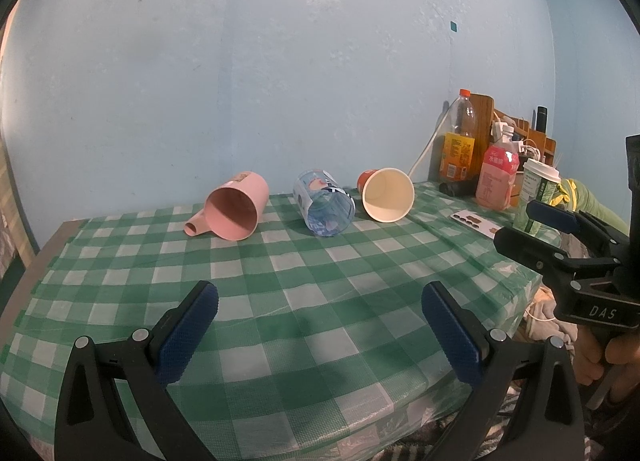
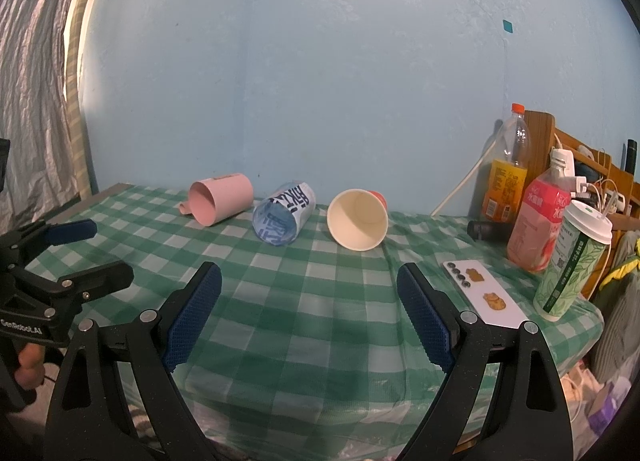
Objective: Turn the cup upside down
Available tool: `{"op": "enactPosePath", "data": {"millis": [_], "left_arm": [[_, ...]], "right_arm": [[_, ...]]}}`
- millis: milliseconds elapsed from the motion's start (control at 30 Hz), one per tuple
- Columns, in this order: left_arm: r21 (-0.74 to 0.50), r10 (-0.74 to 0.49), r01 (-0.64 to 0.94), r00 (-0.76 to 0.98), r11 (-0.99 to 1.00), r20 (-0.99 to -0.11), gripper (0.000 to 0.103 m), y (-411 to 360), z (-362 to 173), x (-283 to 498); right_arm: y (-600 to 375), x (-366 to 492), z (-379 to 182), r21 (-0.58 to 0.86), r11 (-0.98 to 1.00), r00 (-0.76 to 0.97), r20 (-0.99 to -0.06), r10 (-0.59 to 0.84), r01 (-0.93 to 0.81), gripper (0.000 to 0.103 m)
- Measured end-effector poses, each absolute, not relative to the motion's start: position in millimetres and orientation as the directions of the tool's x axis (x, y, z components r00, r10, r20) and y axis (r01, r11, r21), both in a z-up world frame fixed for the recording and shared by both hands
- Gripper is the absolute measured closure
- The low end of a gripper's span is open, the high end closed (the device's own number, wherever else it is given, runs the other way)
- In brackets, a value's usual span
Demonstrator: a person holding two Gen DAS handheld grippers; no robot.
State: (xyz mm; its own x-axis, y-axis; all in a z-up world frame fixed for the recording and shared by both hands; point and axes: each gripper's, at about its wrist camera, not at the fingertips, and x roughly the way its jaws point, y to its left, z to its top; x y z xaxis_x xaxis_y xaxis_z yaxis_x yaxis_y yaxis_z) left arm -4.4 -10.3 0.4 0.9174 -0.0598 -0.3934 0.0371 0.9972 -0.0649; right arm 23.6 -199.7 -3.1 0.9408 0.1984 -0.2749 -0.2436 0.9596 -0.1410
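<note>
Left wrist view: the bench [image 1: 280,301], spread with a green-and-white check cloth, fills the lower half. The left gripper [image 1: 320,329] hangs over its near edge, fingers [image 1: 188,337] spread wide and holding nothing. The right gripper [image 1: 520,227], its fingers parted and empty too, sits to the right of the paper cup [image 1: 388,195]. That cup lies on its side near the back of the bench, mouth toward the camera. Just left of the paper cup lies a clear printed cup [image 1: 324,203], also on its side; farther left, a pink mug [image 1: 234,207] lies tipped over. Right of the paper cup stand an orange-capped bottle [image 1: 460,141] and a pink bottle [image 1: 496,177].
</note>
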Motion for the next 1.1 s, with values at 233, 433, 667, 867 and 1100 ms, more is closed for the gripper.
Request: {"op": "enactPosePath", "data": {"millis": [233, 433, 667, 867, 1100], "left_arm": [[-0.066, -0.060, 0.037, 0.917, 0.997, -0.395, 0.000, -10, 1, -4], [-0.064, -0.060, 0.038, 0.916, 0.997, -0.396, 0.000, -12, 0, -6], [-0.069, -0.065, 0.040, 0.911, 0.997, -0.407, 0.000, -15, 1, -6], [-0.041, -0.046, 0.030, 0.895, 0.999, -0.445, 0.000, -20, 14, 9], [-0.016, -0.046, 0.044, 0.863, 0.999, -0.503, 0.000, -22, 32, 56]], "right_arm": [[-199, 24, -4, -0.141, 0.959, 0.940, -0.276, 0.199, -0.244, 0.014], [-200, 24, -4, -0.142, 0.959, 0.940, -0.276, 0.199, -0.245, 0.014], [-202, 28, -4, -0.114, 0.958, 0.928, -0.299, 0.220, -0.263, 0.014], [-205, 46, 7, -0.076, 0.953, 0.903, -0.347, 0.252, -0.294, 0.014], [-217, 86, 32, -0.002, 0.951, 0.860, -0.427, 0.278, -0.308, 0.014]]}}
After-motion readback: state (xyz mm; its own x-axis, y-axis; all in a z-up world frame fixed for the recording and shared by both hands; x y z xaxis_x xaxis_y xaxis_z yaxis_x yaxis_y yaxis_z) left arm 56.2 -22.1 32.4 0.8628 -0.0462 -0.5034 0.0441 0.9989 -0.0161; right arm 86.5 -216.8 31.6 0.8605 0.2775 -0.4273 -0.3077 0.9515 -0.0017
